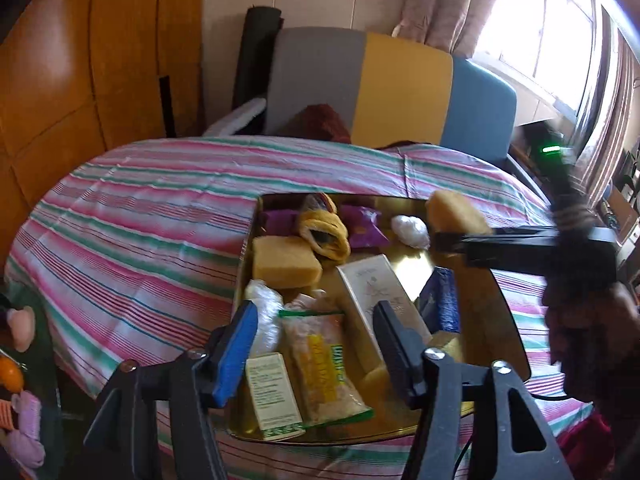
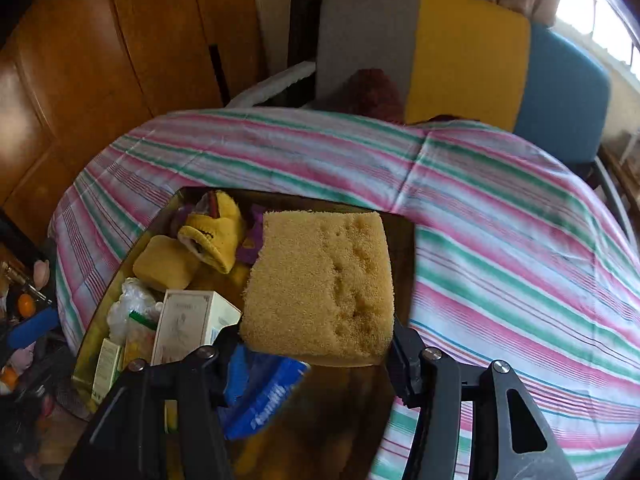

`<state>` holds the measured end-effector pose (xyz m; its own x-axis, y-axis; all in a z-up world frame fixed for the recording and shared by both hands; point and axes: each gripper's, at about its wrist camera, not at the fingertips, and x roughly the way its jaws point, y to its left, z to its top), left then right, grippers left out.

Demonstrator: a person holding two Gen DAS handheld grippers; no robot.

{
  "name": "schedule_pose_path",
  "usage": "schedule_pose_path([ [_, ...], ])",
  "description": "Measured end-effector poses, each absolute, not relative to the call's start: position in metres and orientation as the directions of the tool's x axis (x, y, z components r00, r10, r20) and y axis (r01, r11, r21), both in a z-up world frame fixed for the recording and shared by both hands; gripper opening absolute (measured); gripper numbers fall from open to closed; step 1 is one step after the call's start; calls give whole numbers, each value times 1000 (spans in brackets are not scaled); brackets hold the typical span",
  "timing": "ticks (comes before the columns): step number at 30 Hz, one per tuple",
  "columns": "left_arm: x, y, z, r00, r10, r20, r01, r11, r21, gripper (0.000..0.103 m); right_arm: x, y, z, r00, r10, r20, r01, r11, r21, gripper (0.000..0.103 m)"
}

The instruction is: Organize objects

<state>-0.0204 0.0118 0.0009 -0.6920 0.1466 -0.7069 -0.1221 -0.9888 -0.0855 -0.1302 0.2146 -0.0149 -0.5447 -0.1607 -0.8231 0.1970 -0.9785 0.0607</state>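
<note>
Right now the right tool (image 2: 316, 344) grips a yellow sponge (image 2: 320, 284), lifted over the gold tray (image 1: 508, 320) on the striped bed (image 1: 132, 216). Left tool (image 1: 312, 344) spread wide, nothing gripped, above a snack packet (image 1: 324, 364) among boxes in the tray.

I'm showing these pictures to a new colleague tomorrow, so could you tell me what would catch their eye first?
Most striking is the big yellow sponge gripped in the right gripper, filling the middle of the right wrist view above the tray. Next comes the gold tray itself, crowded with boxes, packets and a second sponge, lying on the pink and green striped cloth. The left gripper hangs open and empty over the tray's near end.
</note>
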Motion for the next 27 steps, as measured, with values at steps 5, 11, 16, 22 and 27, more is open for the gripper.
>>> schedule_pose_path([
  [5,-18,7,1,-706,117,-699,-101,-993,-64,62,-162,203,-53,-465,-116,-878,173,-984,38,58],
  [11,-19,1,-5,-700,102,-707,-79,-995,-65,62,-162,199,-71,-423,-111,-899,183,-983,35,60],
  [16,-18,3,-4,-707,90,-702,-74,-996,-53,62,-153,207,-66,-447,-125,-886,164,-985,57,69],
  [22,-14,8,1,-714,88,-694,-75,-996,-49,69,-133,213,-43,-527,-130,-840,133,-989,69,83],
  [27,-10,10,3,-718,55,-694,-39,-998,-39,73,-110,217,-22,-598,-107,-795,98,-993,60,88],
])
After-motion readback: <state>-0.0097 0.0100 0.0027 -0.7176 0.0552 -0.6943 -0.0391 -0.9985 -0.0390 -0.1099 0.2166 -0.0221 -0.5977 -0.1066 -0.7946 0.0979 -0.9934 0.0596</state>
